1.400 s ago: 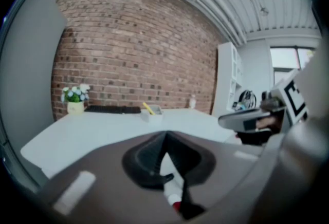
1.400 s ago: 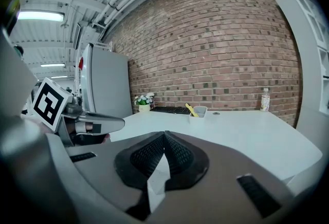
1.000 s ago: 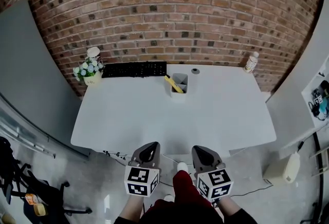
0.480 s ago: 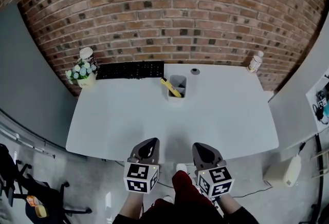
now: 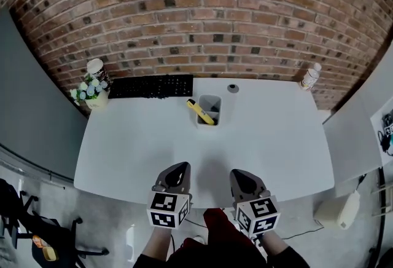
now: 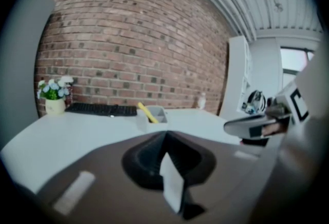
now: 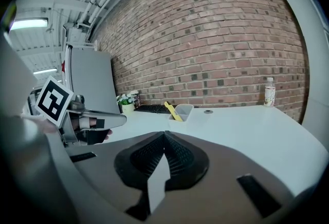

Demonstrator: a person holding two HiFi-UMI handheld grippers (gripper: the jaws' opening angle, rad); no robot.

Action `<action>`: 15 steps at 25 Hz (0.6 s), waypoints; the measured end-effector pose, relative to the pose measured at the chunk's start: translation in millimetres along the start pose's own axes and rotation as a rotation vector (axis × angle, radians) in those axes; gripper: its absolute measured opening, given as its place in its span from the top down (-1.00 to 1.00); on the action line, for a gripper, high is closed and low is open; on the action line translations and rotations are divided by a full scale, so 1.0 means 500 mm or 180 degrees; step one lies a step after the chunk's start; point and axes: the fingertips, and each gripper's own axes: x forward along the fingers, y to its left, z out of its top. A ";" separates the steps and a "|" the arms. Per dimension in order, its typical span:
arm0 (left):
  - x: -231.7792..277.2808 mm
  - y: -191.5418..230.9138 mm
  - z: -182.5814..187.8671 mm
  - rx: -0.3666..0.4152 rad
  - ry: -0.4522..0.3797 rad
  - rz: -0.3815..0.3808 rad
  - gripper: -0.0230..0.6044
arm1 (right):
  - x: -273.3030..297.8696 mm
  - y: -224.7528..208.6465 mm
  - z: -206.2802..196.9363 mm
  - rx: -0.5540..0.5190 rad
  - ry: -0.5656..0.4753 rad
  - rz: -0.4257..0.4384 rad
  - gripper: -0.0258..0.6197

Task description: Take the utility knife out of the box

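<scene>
1. Reaching for the box (image 5: 210, 107) seems to be the step in hand. The left gripper (image 5: 177, 169) and the right gripper (image 5: 241, 174) hover side by side over the near edge of the white table (image 5: 135, 137). Both are well apart from the box, which stands toward the far side.
2. Both claws are fully closed and carry nothing; in each gripper view the two jaws meet in one line. The working claw should be opened on the way, not at the last moment above the knife.
3. The yellow utility knife (image 5: 200, 111) stands tilted in the box. Its upper end leans out over the left rim, toward the black keyboard (image 5: 151, 86). This free end is probably the best place to grasp.
4. The left gripper looks better placed for that end. The box looks light and may tip or slide, so the right gripper could steady its right wall.
5. The jaws should close across the flat sides of the knife, because a grip on its narrow edges may slip.
6. The pull should follow the tilt of the knife, upward and to the left, so that the knife does not lever the box over.
7. The flower pot (image 5: 89, 92) and the bottle (image 5: 311, 76) stand at the far corners, well apart from the path.
</scene>
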 end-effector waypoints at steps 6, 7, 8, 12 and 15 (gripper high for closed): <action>0.057 0.015 0.019 -0.0019 0.0035 0.0065 0.91 | 0.041 -0.042 0.012 0.0029 0.0048 0.0022 0.90; 0.066 0.017 0.023 -0.0026 0.0035 0.0072 0.91 | 0.048 -0.049 0.015 0.0031 0.0055 0.0025 0.90; 0.075 0.020 0.026 -0.0033 0.0036 0.0077 0.91 | 0.055 -0.056 0.017 0.0033 0.0062 0.0027 0.90; 0.111 0.029 0.036 -0.0040 0.0059 0.0090 0.91 | 0.082 -0.079 0.027 0.0041 0.0093 0.0049 0.90; 0.136 0.035 0.042 -0.0051 0.0084 0.0109 0.91 | 0.100 -0.094 0.032 0.0046 0.0124 0.0077 0.90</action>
